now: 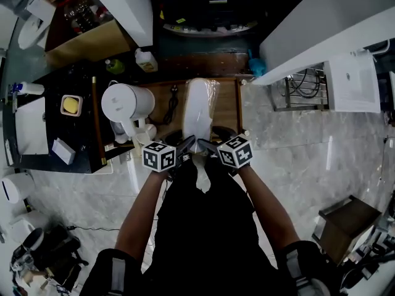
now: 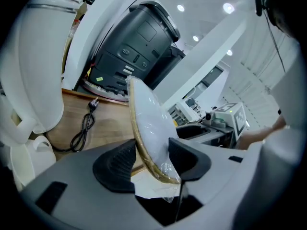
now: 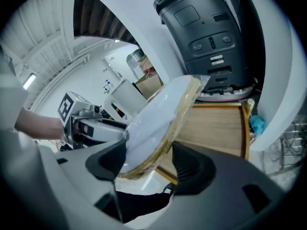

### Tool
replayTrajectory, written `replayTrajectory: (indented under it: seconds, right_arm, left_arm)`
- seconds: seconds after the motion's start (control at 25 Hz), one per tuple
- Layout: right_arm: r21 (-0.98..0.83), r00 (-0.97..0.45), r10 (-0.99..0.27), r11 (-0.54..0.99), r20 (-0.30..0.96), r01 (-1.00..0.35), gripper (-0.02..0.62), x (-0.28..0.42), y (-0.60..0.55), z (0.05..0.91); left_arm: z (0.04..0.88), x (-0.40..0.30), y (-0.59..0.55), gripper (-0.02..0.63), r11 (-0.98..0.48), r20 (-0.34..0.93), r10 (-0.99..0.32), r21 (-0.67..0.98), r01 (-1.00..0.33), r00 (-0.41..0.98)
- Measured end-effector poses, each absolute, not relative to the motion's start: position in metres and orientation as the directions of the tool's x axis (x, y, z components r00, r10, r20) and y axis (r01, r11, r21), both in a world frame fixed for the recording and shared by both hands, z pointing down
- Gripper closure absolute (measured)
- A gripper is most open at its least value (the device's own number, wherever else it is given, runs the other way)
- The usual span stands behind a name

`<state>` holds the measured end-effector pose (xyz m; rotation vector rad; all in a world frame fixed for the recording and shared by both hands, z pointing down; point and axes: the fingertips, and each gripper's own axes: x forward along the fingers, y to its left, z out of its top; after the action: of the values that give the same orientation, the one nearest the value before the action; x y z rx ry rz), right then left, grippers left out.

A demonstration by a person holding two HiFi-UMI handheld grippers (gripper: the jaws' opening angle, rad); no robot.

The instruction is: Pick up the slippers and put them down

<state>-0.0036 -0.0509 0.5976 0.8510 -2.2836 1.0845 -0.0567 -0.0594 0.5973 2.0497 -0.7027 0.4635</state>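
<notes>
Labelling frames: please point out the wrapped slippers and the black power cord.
wrapped slippers [image 2: 151,123], left gripper view, on the white wrapped upper.
black power cord [image 2: 83,126], left gripper view, on its bundled middle.

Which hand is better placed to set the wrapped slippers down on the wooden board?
Neither clearly. The left tongs and right tongs both clamp the near end of the wrapped slippers, above the wooden board. Lowering with both together looks safest.
</notes>
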Motion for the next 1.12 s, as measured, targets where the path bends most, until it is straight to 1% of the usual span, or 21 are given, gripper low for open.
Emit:
replayTrajectory:
  seconds: [0.44,0.76,0.96,1.12]
  right_arm:
    - [-0.486,-0.707,-0.411,0.524,0.575,-0.699,0.293,0.008,-0.042,0.541]
    - [-0.454,-0.724,-0.456,0.571,0.517,-0.684,0.295,0.012,-0.034,0.5]
    - [-0.435,-0.739,-0.471,0.603,0.483,-0.668,0.298,0.012,-0.027,0.479]
    - [-0.42,-0.751,-0.472,0.63,0.461,-0.653,0.302,0.01,-0.022,0.463]
  left_arm:
    - [0.542,-0.046,-0.051,0.387,-0.495,0.479,-0.367,0.625,-0.603,0.798]
    - [0.5,-0.043,-0.041,0.387,-0.534,0.427,-0.404,0.608,-0.588,0.809]
    - [0.478,-0.044,-0.035,0.387,-0.571,0.409,-0.426,0.571,-0.59,0.807]
    - [0.464,-0.047,-0.028,0.387,-0.568,0.391,-0.451,0.567,-0.596,0.802]
